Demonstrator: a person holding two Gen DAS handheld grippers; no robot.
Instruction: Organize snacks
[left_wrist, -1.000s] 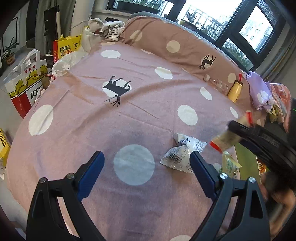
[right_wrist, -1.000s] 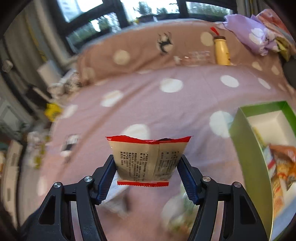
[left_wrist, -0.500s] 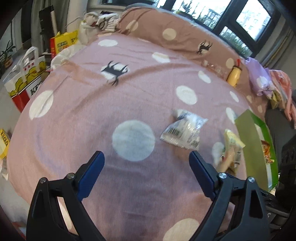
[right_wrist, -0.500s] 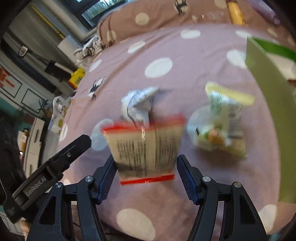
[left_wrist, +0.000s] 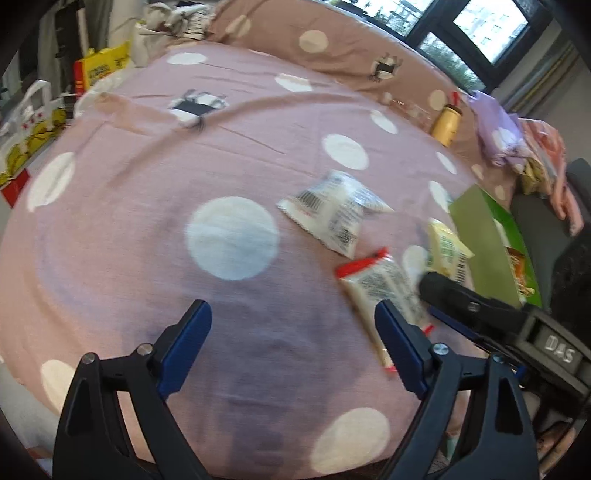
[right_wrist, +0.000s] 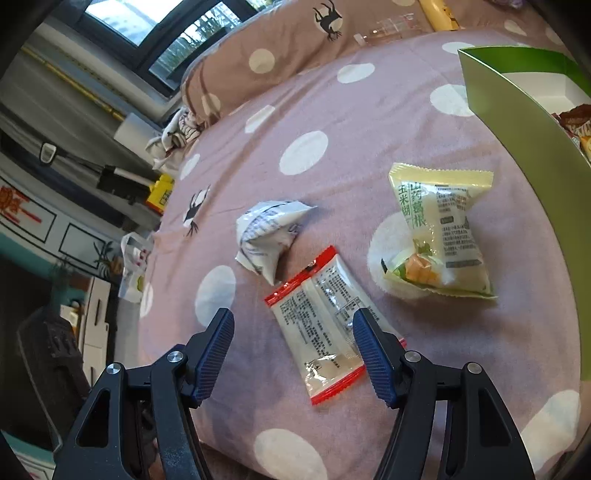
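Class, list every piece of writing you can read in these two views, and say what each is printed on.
"DAS": on the right gripper's black body.
"玉米糊", "山药葛根": on the yellow snack packet.
Fine print on the red-edged packet and white packet: too small.
Yellow box, paper bag: blurred.

Bed (right_wrist: 369, 122) w/ pink polka-dot cover. On it: white packet (right_wrist: 267, 234), red-edged packet (right_wrist: 319, 325) just beside it, yellow packet (right_wrist: 441, 229) near green box (right_wrist: 517, 122) at right. Yellow bottle (left_wrist: 447, 123) upright by pillow (left_wrist: 332, 55).
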